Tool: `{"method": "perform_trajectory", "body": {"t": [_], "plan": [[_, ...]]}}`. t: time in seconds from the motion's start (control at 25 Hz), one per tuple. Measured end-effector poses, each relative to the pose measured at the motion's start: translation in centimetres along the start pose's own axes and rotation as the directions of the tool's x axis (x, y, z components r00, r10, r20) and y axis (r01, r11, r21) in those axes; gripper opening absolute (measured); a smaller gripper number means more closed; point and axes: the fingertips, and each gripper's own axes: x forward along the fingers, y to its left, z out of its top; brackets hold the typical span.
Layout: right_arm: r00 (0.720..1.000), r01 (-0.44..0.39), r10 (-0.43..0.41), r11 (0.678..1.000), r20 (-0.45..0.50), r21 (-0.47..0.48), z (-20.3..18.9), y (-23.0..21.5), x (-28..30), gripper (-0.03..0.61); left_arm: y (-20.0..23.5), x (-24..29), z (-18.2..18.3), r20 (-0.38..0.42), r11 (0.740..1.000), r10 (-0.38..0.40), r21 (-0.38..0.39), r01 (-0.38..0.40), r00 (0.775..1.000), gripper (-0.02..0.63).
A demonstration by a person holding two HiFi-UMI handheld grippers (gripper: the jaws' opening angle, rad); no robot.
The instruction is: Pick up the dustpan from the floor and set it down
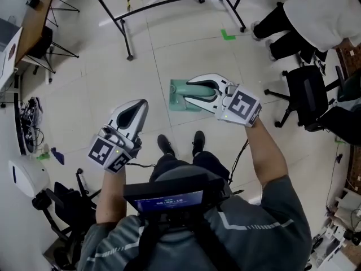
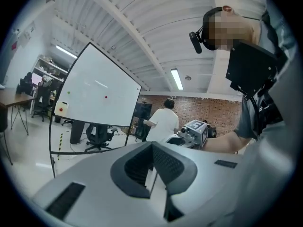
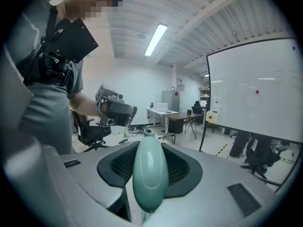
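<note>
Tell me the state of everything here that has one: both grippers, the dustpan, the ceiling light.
right gripper: closed on the dustpan's handle.
dustpan: held by its handle, pan out in front of the gripper; unclear whether it touches the floor.
left gripper: jaws together, nothing between them.
ceiling light: on.
</note>
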Motion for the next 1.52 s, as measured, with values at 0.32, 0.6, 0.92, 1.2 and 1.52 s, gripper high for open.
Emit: {"method": "perform_trajectory", "body": {"t": [0.32, 0.6, 0.92, 1.2, 1.52], "plan": [[0.999, -0.001, 0.003, 0.999, -0.050, 0.049, -10.2, -4.0, 3.3, 0.161, 4.1, 5.6, -8.0, -0.100, 0.999, -0.043, 0.016, 0.045, 0.994, 0.025], [0.994, -0.013, 0.023, 0.996, -0.106, 0.093, -20.3, -5.1, 5.9, 0.161, 8.1, 8.4, -18.1, -0.200, 0.995, -0.014, -0.102, -0.006, 0.980, 0.025], [0.986, -0.014, 0.034, 0.992, -0.162, 0.125, -28.7, -6.1, 8.9, 0.161, 11.3, 10.2, -25.3, -0.191, 0.981, -0.038, -0.196, 0.000, 0.981, 0.025], [0.982, -0.027, 0.053, 0.989, -0.183, 0.144, -32.8, -5.7, 11.2, 0.161, 12.0, 9.7, -29.5, -0.219, 0.973, -0.044, -0.231, -0.008, 0.975, 0.023], [0.960, -0.025, 0.071, 0.985, -0.270, 0.170, -39.0, -6.0, 12.2, 0.161, 12.6, 10.6, -32.5, -0.254, 0.968, -0.051, -0.251, -0.015, 0.966, 0.024]]}}
